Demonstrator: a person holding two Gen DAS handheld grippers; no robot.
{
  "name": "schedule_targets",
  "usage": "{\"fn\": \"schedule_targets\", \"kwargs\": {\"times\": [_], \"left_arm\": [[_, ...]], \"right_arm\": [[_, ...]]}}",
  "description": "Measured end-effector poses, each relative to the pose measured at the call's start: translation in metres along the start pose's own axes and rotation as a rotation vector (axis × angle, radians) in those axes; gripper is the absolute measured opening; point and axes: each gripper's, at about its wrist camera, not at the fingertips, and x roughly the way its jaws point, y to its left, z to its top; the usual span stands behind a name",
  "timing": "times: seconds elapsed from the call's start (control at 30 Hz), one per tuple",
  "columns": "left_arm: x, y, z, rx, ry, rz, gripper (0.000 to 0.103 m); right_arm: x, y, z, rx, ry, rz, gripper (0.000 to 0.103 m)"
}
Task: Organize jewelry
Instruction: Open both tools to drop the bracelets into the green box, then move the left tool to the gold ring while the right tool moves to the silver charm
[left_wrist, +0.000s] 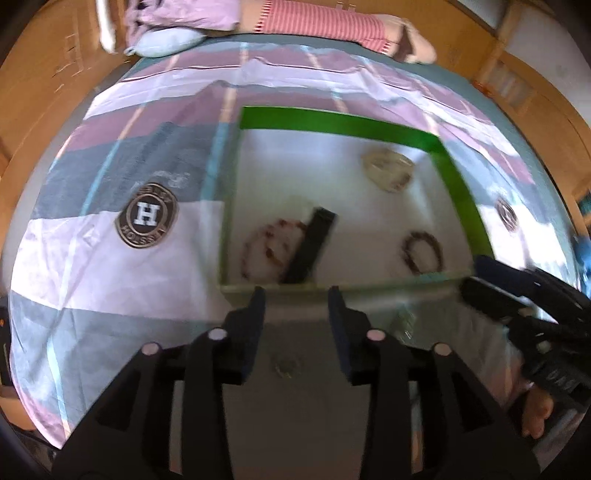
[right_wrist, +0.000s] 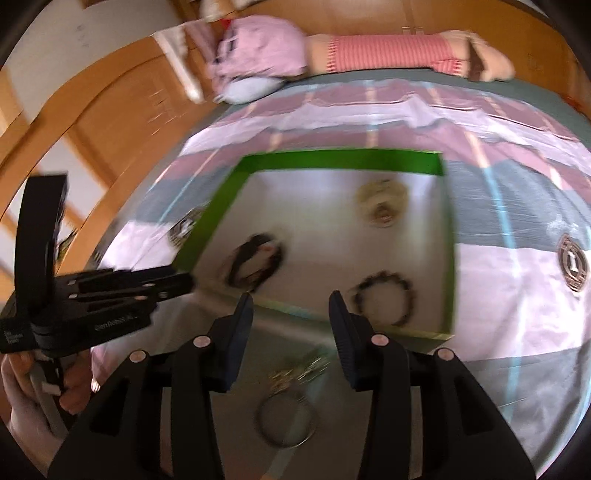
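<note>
A green-walled box (right_wrist: 340, 159) lies on the bed (left_wrist: 74, 258), its pale floor holding the jewelry. In the right wrist view a pale bracelet (right_wrist: 382, 201) lies at 12 o'clock, a dark strap and bracelet (right_wrist: 255, 264) at 9 o'clock, and a dark bead bracelet (right_wrist: 384, 297) at 5 o'clock near the front wall. Outside the box, a metal ring (right_wrist: 286, 419) lies between the right gripper's (right_wrist: 291, 314) open, empty jaws. The left gripper (left_wrist: 297, 306) hangs before the front wall, jaws apart and empty.
</note>
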Motion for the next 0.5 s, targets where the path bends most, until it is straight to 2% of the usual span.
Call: {"fn": "schedule_targets", "kwargs": {"times": [0.07, 0.23, 0.4, 0.5], "left_arm": [[0.0, -0.009, -0.004, 0.043, -0.007, 0.032, 0.047], [0.017, -0.02, -0.007, 0.079, 0.04, 0.094, 0.047], [0.027, -0.012, -0.008, 0.062, 0.086, 0.128, 0.047], [0.032, -0.01, -0.01, 0.051, 0.112, 0.137, 0.052]], "right_arm": [[0.011, 0.008, -0.006, -0.047, 0.049, -0.015, 0.043], [0.043, 0.005, -0.017, -0.066, 0.166, -0.129, 0.043], [0.061, 0.003, -0.023, -0.049, 0.189, -0.161, 0.043], [0.07, 0.006, -0.026, -0.073, 0.201, -0.2, 0.043]]}}
